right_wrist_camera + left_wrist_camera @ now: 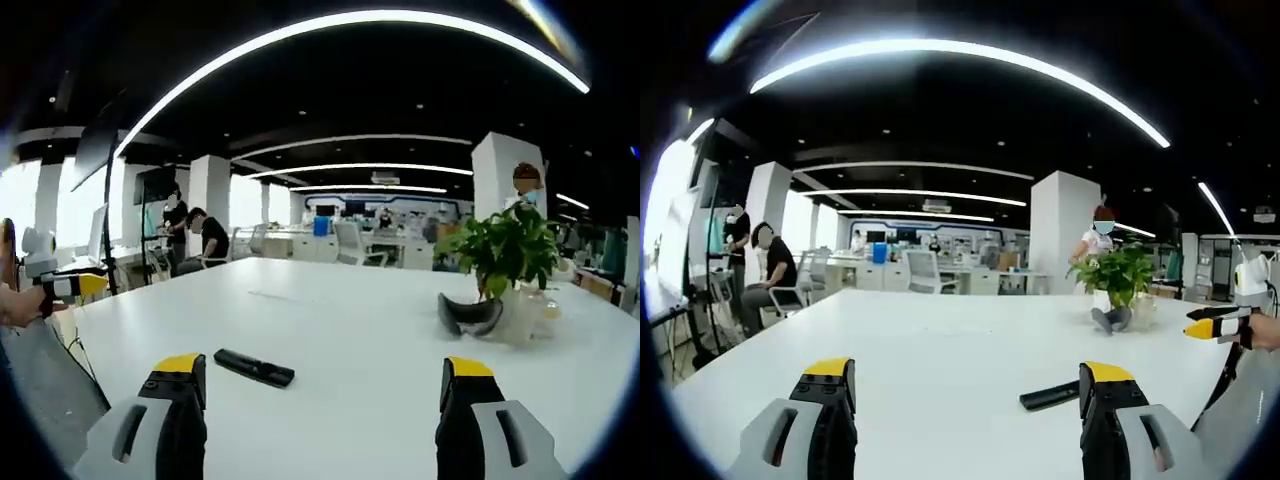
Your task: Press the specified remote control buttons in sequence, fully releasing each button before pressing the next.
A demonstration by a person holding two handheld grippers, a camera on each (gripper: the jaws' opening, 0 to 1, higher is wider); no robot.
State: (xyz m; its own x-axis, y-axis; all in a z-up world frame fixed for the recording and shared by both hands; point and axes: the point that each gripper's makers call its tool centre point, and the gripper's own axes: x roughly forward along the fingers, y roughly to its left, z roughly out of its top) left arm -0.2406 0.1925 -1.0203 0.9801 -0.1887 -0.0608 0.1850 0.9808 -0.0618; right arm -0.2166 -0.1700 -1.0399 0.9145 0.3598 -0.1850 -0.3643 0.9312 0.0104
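A slim, light, rigid remote lay flat on the table; both claws gaped wide, empty. It probably slides when pressed.

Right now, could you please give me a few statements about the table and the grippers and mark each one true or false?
1. The remote lies flat on the white table. True.
2. The right gripper is clamped on the remote. False: its jaws stand wide apart, and the remote lies beyond them.
3. A potted plant stands on the table. True.
4. The left gripper is shut. False: its jaws stand open.
5. The remote is white. False: it is black.
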